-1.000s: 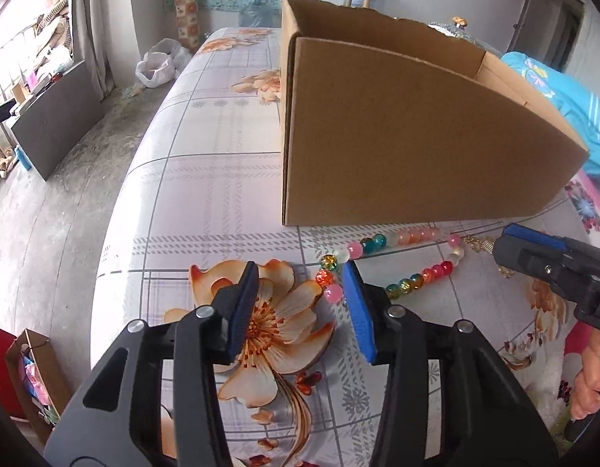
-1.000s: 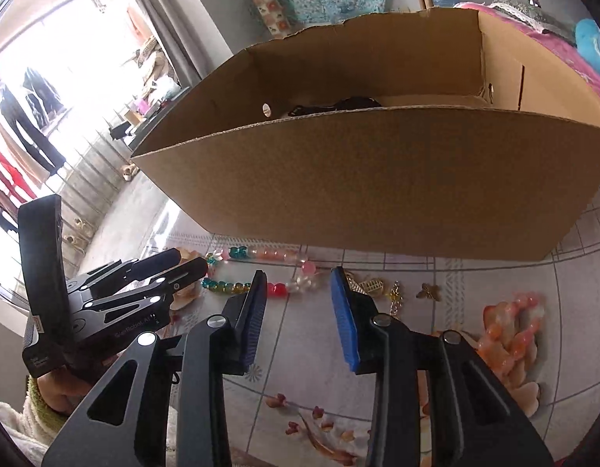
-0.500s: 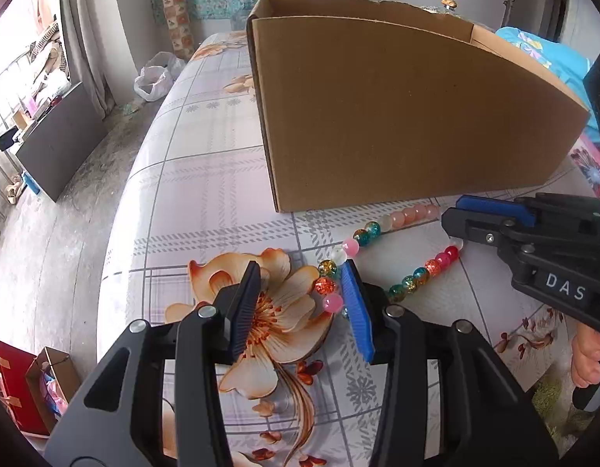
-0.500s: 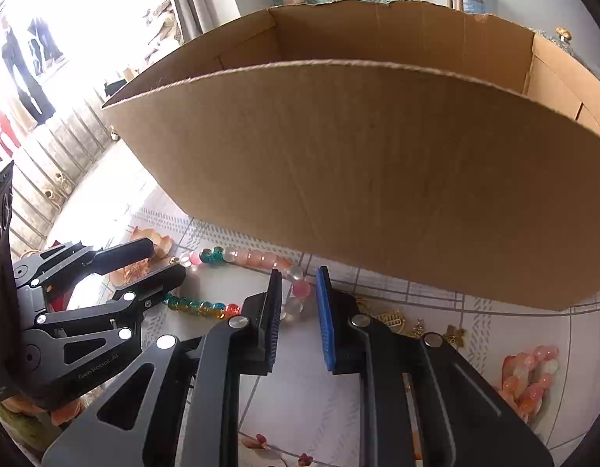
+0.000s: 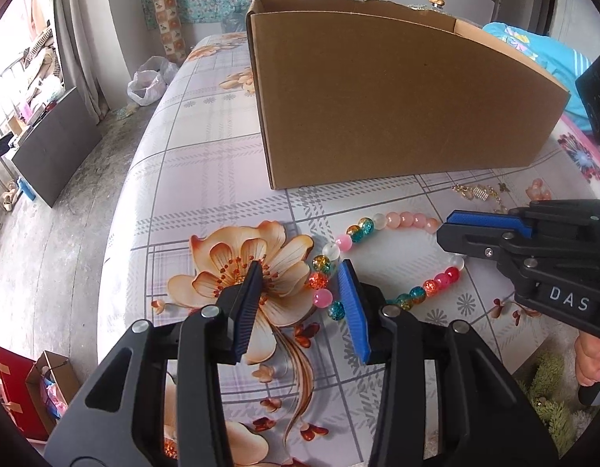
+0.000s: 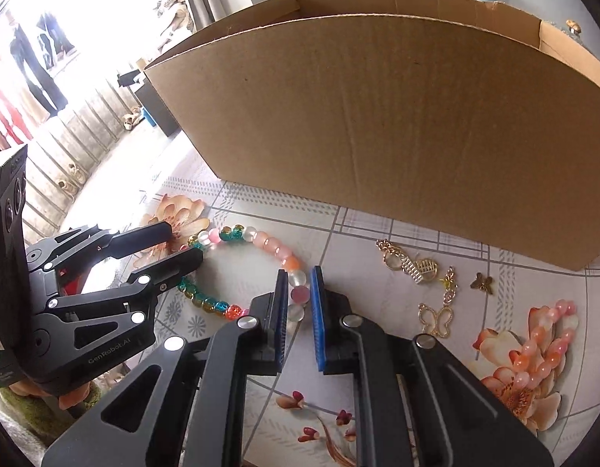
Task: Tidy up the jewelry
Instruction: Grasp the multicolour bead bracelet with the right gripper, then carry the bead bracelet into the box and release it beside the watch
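Note:
A bracelet of coloured glass beads (image 5: 393,220) lies in a loop on the floral tablecloth in front of a cardboard box (image 5: 397,101). My left gripper (image 5: 301,276) is open, its jaws around the loop's left end, with beads between them. My right gripper (image 6: 299,278) has narrowed around the loop's right end, where pink and white beads (image 6: 298,292) sit between the pads; it also shows in the left wrist view (image 5: 455,229). The left gripper shows in the right wrist view (image 6: 185,243).
Gold charms and a chain (image 6: 416,268) lie on the cloth right of the bracelet, near the box (image 6: 397,116). A pink bead bracelet (image 6: 548,334) lies at the far right. The table edge (image 5: 117,233) drops to the floor on the left.
My right gripper has moved in over the bracelet's right end and narrowed its jaws around the beads. My left gripper has stayed open at the left end.

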The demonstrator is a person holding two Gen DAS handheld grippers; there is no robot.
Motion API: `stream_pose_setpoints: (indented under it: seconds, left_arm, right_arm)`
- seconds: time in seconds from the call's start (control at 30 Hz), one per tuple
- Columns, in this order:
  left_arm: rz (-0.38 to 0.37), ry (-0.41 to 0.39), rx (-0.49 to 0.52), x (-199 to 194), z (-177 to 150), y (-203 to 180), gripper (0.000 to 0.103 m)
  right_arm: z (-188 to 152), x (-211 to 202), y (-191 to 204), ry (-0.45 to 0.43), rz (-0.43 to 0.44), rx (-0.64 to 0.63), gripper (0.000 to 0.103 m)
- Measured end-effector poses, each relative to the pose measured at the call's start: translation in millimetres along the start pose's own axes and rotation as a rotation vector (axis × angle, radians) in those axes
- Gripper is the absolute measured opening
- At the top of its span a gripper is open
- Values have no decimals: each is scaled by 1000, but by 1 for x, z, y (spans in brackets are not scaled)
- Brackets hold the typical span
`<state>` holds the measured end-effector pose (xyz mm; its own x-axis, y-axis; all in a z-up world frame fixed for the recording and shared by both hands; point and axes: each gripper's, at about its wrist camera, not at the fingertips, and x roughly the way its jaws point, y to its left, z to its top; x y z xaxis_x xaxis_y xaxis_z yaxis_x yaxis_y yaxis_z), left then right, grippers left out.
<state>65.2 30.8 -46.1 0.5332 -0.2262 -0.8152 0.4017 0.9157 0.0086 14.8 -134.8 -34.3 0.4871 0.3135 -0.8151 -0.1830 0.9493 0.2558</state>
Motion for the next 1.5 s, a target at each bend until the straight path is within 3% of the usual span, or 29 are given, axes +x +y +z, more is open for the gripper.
stream_pose_setpoints:
  seconds: [0.13, 0.2, 0.43, 1.0, 1.3, 1.5]
  left_arm:
    - [2, -13, -10, 1, 1, -2, 22]
    - [-7, -16, -16, 1, 2, -2, 8]
    - [-66, -20, -61, -3, 4, 2, 8]
    - [-135, -123, -37, -61, 17, -9, 8]
    - [-223, -267, 11, -124, 59, -13, 8]
    - [-215, -342, 86, -135, 118, -19, 8]
  right_arm:
    - [-4, 0, 3, -16, -3, -8, 12]
    - [-8, -1, -1, -22, 7, 7, 11]
    - [-11, -9, -5, -50, 30, 41, 10]
    - [-15, -55, -13, -142, 69, 52, 10]
    - [5, -124, -15, -283, 100, -7, 10]
    - [65, -147, -19, -344, 128, -53, 10]
